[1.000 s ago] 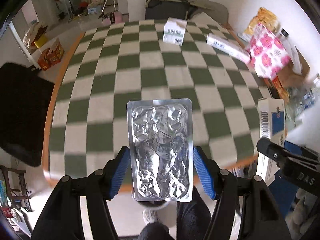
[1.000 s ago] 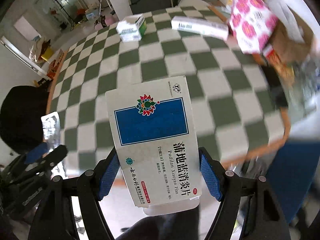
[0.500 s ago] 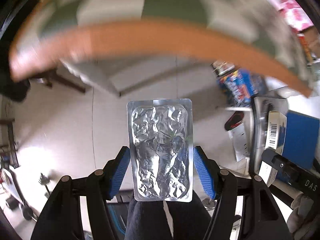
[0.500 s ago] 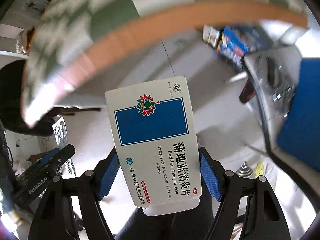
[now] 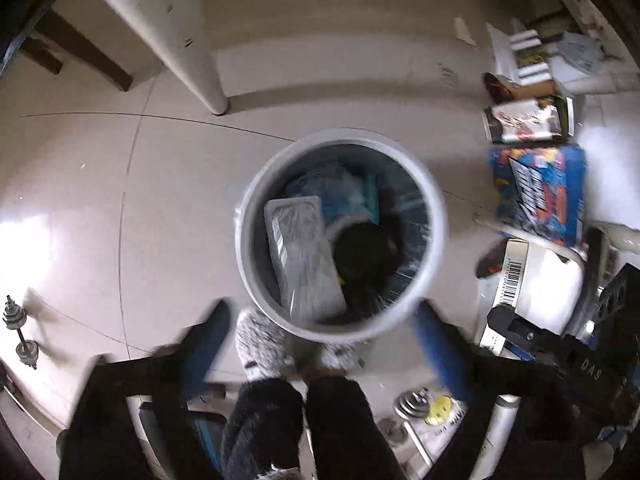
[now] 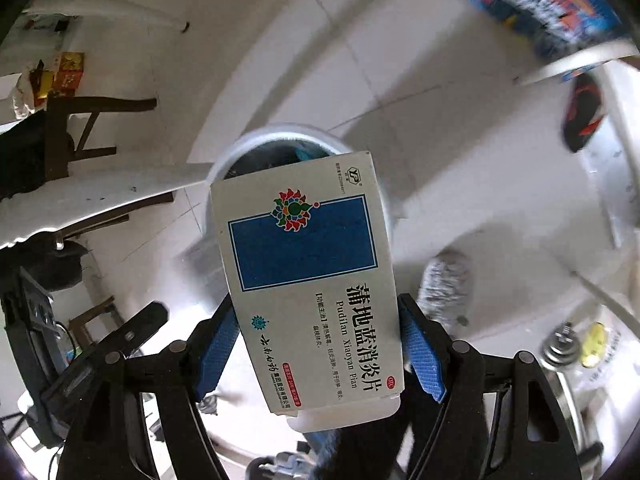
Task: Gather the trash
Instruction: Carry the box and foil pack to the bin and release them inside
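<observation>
Now my left claw (image 5: 320, 344) has just sprung wide, empty, its foil blister pack (image 5: 302, 252) lying inside the bin (image 5: 434, 208), while my right claw (image 6: 320, 344) still pinches the medicine box (image 6: 316, 280) above it.

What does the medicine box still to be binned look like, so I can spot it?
Find the round white-rimmed trash bin on the tiled floor. Just above it, between the right gripper's blue fingers, is the flat white medicine box, set apart by its blue rectangle and flower emblem.
</observation>
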### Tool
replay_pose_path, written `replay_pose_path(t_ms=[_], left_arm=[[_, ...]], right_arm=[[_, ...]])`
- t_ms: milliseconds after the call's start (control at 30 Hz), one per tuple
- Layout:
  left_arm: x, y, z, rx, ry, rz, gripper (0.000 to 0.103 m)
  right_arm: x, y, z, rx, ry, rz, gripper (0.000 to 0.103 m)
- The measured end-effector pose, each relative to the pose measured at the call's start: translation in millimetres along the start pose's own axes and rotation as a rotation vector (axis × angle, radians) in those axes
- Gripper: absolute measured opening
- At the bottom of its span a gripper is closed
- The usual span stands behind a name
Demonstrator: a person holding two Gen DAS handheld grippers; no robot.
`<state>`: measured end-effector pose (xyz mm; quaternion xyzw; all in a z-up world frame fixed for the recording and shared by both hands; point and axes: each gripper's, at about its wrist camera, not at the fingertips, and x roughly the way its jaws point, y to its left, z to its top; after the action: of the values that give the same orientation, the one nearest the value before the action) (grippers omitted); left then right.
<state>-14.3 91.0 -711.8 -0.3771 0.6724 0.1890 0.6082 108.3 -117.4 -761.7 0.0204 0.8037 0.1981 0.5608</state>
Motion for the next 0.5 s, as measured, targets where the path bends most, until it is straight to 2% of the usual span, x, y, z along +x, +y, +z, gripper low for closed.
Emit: replay_pose_path(t_ms=[33, 67, 133, 200, 300, 433, 500], left_arm=[[4.0, 1.6, 0.5, 0.006, -0.005, 0.016, 0.103], [7.1, 4.5, -0.6, 0.012, -0.01, 0.033, 0.103], [10.1, 11.5, -3.4, 0.02, -0.034, 0.074, 0.103], [8.1, 19.1, -6.5, 0.03, -0.07, 0.121, 0.103], [-1.0, 24.8, -12.1, 0.054, -0.111, 0.191, 0.103], [-15.2, 26.2, -17.7, 0.057, -0.117, 0.2, 0.103], [-21.9, 23.2, -20.5, 0.074, -0.122, 0.225, 0.103]], right_arm=[[12.3, -3.4, 3.7, 0.003, 0.008, 0.029, 0.089], [24.0, -4.8, 7.0, 0.006, 0.018, 0.063, 0.103], [37.1, -6.7, 9.4, 0.005, 0.013, 0.09, 0.103], [43.6, -6.0, 10.3, -0.012, 0.003, 0.077, 0.103], [44.9, 4.8, 5.1, -0.099, -0.028, -0.074, 0.103], [35.8, 25.2, -5.9, -0.214, -0.072, -0.228, 0.103], [27.5, 30.9, -10.3, -0.258, -0.088, -0.275, 0.103]])
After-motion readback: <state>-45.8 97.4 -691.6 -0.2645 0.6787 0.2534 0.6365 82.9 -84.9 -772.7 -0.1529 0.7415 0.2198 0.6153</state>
